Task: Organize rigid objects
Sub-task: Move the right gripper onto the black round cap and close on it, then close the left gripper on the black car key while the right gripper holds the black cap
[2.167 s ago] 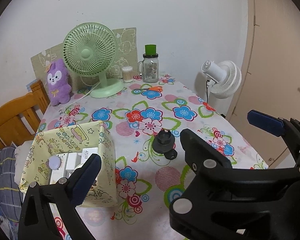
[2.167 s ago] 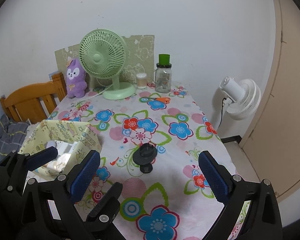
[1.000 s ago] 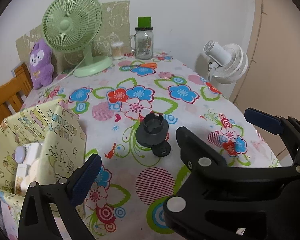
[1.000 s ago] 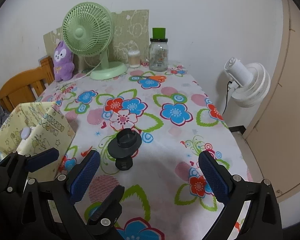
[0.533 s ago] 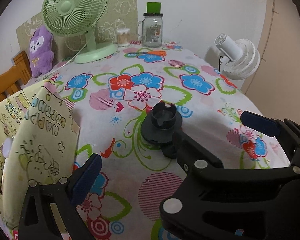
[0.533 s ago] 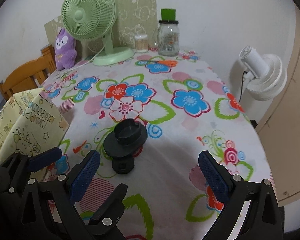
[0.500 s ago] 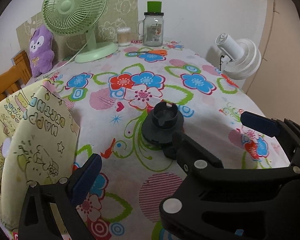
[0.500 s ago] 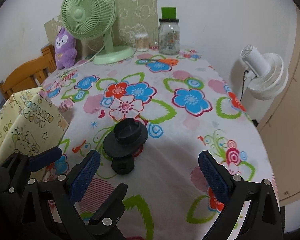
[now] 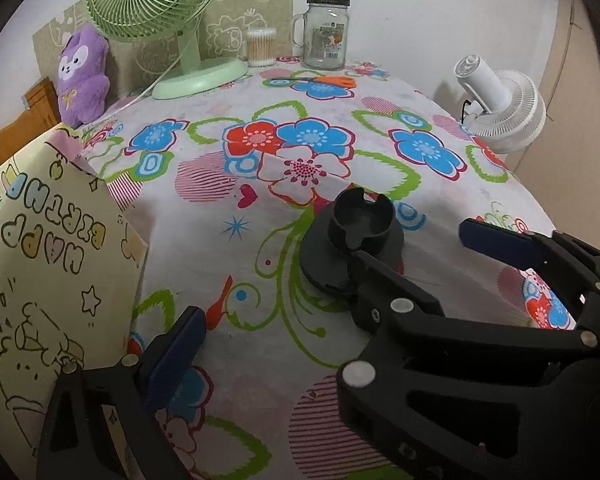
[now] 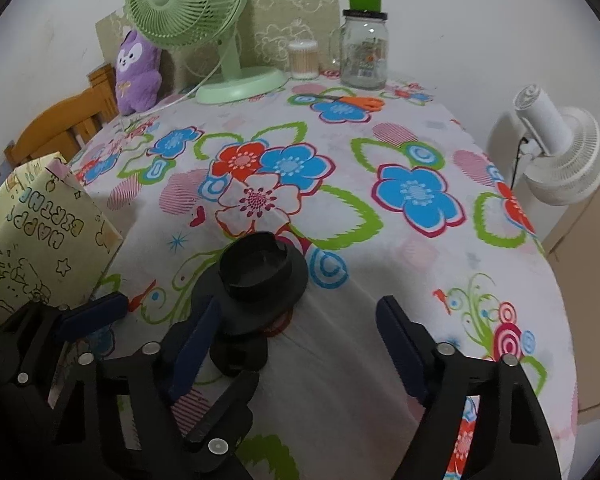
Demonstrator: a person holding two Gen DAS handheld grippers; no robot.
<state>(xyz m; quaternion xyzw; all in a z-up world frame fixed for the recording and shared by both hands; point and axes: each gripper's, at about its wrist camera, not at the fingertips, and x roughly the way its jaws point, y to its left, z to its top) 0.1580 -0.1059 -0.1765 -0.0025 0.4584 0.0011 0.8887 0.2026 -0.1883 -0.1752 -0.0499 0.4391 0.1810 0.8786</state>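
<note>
A black round holder (image 10: 260, 276), a flat disc with a notched collar and a small knob in front, sits on the flowered tablecloth (image 10: 380, 248). My right gripper (image 10: 296, 308) hovers just over its near side. Its jaws are closing, with the holder's near part and knob between them; the left pad (image 10: 192, 340) is beside the disc and the right pad (image 10: 400, 344) stands well clear. My left gripper (image 9: 300, 336) is open at the left of the holder (image 9: 356, 232), with nothing in it. A yellow birthday-print box (image 9: 52, 260) stands at the left, its inside hidden.
At the back stand a green desk fan (image 9: 152, 0), a purple plush (image 9: 82, 76), a cotton-swab tub (image 9: 262, 46), a glass jar (image 9: 326, 36) and orange scissors (image 9: 332, 80). A white fan (image 9: 504, 108) stands beyond the table's right edge, a wooden chair (image 10: 60, 124) at left.
Both grippers have come down and forward onto the black holder, which now looms larger. The right jaws have narrowed. The box has slid to the left edge, its contents now out of sight.
</note>
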